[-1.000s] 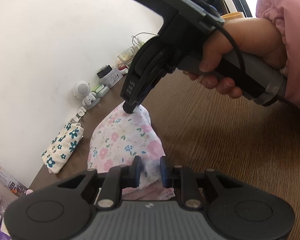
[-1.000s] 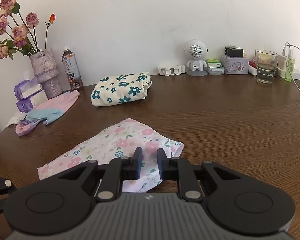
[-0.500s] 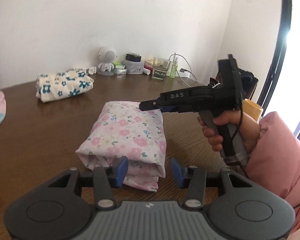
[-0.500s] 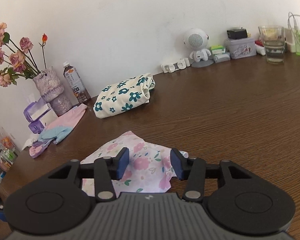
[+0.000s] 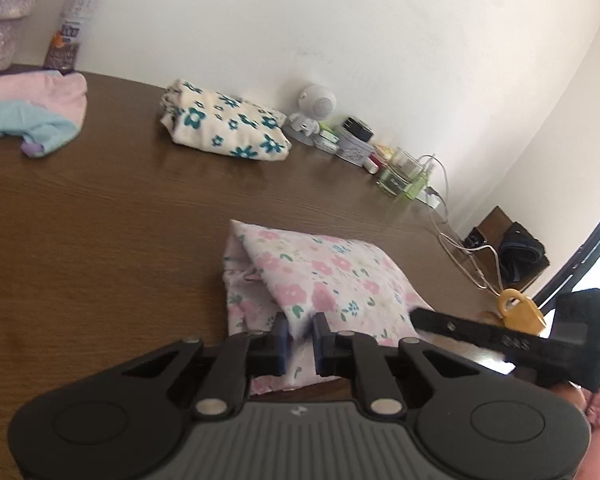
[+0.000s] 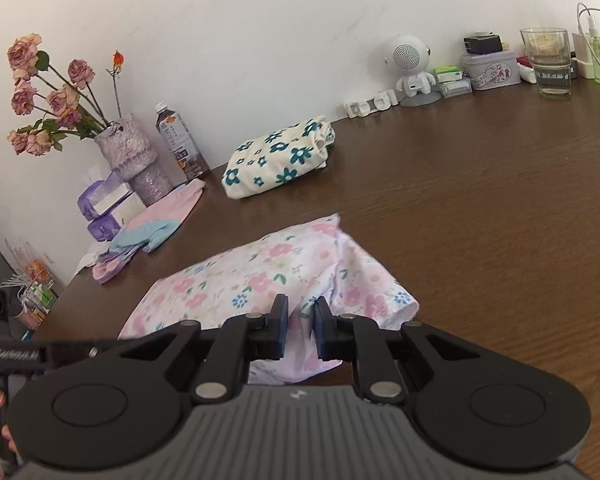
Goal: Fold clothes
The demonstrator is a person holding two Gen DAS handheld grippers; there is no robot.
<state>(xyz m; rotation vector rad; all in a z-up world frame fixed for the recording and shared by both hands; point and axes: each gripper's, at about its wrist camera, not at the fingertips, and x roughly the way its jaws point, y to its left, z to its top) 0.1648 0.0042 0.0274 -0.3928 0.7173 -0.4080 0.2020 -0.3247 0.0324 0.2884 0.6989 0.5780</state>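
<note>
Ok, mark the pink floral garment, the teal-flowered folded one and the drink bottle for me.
pink floral garment (image 6: 236, 280), right wrist view, on the flat top layer of the fold.
teal-flowered folded garment (image 6: 280, 158), right wrist view, middle of its upper face.
drink bottle (image 6: 178, 142), right wrist view, on its label.

The pink floral garment (image 5: 320, 276) (image 6: 268, 276) lies folded into a compact, layered bundle on the brown wooden table. The teal-flowered cream garment (image 5: 224, 128) (image 6: 280, 158) lies folded farther back, near the wall. A pink-and-blue garment (image 5: 32, 112) (image 6: 152, 224) lies loose and unfolded at the table's left.
</note>
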